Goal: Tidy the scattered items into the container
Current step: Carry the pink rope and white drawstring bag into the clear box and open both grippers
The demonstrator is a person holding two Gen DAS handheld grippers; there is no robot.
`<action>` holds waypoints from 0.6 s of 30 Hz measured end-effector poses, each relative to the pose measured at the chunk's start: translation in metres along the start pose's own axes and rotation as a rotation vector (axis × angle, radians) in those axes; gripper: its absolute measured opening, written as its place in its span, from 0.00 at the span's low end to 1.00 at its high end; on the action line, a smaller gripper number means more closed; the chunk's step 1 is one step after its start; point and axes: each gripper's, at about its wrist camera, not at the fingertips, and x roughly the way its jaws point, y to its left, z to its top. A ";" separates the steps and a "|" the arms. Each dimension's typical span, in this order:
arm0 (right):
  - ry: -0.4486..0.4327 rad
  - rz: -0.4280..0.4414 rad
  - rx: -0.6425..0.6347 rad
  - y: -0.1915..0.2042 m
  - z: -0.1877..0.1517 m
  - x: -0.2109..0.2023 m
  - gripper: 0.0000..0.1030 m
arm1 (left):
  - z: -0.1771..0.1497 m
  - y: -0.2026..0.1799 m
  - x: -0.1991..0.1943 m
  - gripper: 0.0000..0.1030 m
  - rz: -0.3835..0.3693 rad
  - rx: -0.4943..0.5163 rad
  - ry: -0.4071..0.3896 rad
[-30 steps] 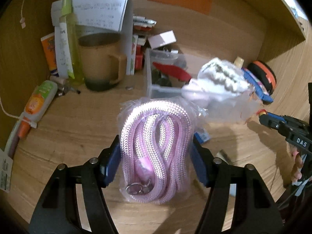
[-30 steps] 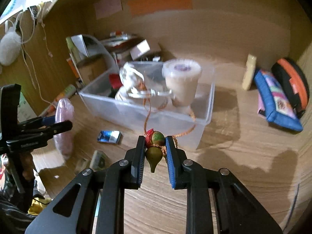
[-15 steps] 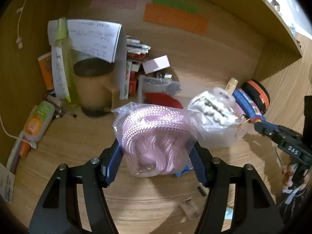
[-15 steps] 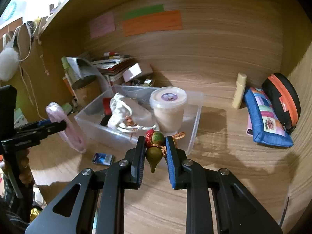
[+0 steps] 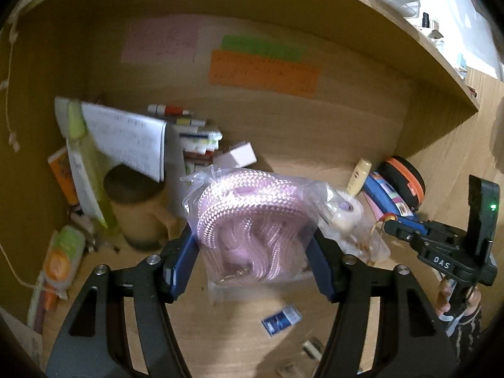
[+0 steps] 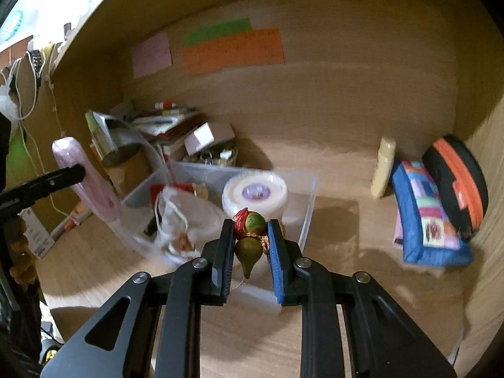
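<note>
You hold a pink rope in a clear bag [image 5: 252, 223] up off the desk. Your little fruit charm [image 6: 250, 236] hangs just above the clear box [image 6: 307, 208], which has a white tub [image 6: 254, 192] inside

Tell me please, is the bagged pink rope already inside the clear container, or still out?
Still out. The left gripper holds the bagged pink rope in the air, beside the clear container, not inside its walls.

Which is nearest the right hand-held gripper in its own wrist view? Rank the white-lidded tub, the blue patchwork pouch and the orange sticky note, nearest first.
From the right hand-held gripper, which holds a beaded ornament:
1. White-lidded tub, just ahead, inside the clear container.
2. Blue patchwork pouch, off to the right on the desk.
3. Orange sticky note, farthest, up on the back wall.
</note>
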 end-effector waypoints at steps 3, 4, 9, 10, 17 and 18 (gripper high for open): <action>-0.018 0.003 0.001 0.000 0.007 -0.001 0.18 | 0.005 -0.001 0.011 0.62 -0.002 0.001 0.011; -0.016 0.001 0.001 -0.001 0.007 0.001 0.18 | 0.005 -0.001 0.016 0.62 0.000 -0.001 0.019; 0.049 0.006 0.022 -0.006 -0.003 0.021 0.18 | -0.001 0.001 0.041 0.62 0.048 -0.004 0.051; 0.061 0.004 0.019 -0.006 -0.006 0.025 0.18 | -0.001 0.001 0.045 0.62 0.045 -0.007 0.063; 0.115 0.001 0.007 -0.009 -0.016 0.042 0.18 | -0.011 0.006 0.069 0.62 0.059 -0.018 0.122; 0.119 0.003 0.009 -0.010 -0.016 0.044 0.18 | -0.011 0.006 0.071 0.62 0.056 -0.019 0.129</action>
